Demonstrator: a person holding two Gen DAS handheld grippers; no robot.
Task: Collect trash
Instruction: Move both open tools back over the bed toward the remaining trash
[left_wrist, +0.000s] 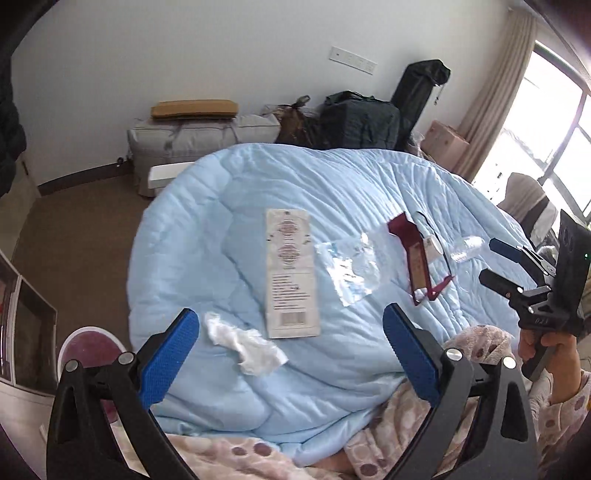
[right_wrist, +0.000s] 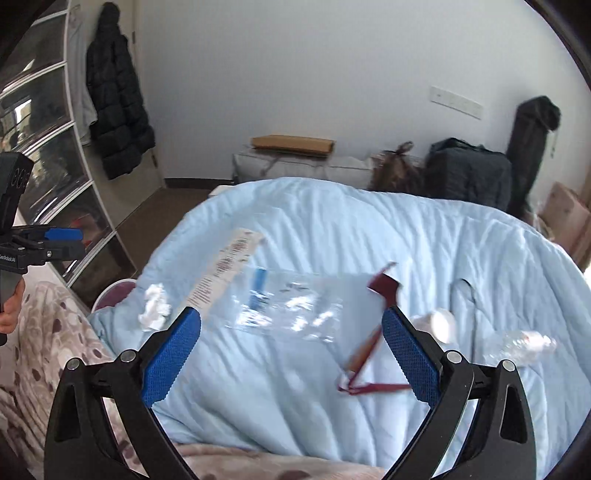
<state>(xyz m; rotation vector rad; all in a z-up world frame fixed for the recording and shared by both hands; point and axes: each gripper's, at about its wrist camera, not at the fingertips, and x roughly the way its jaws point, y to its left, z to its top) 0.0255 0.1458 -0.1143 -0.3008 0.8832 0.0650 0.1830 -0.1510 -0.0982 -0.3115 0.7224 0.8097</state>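
Trash lies on a light blue quilt (left_wrist: 221, 229): a crumpled white tissue (left_wrist: 243, 341), a long printed card (left_wrist: 291, 273), a clear plastic wrapper (left_wrist: 349, 269), a dark red package with straps (left_wrist: 417, 258), a small white item (left_wrist: 432, 247) and a clear plastic bottle (left_wrist: 467, 247). My left gripper (left_wrist: 291, 354) is open and empty above the near edge, the tissue by its left finger. My right gripper (right_wrist: 291, 354) is open and empty above the wrapper (right_wrist: 291, 310) and red package (right_wrist: 369, 332). The tissue (right_wrist: 155, 306), card (right_wrist: 225, 269) and bottle (right_wrist: 524, 345) lie around it.
A round bin with a dark red liner (left_wrist: 92, 350) stands on the floor left of the bed. Dark bags (left_wrist: 358, 118), a grey bundle (left_wrist: 199, 136) and boxes line the far wall. Shelves (right_wrist: 55, 155) stand at left, a window (left_wrist: 554, 147) at right.
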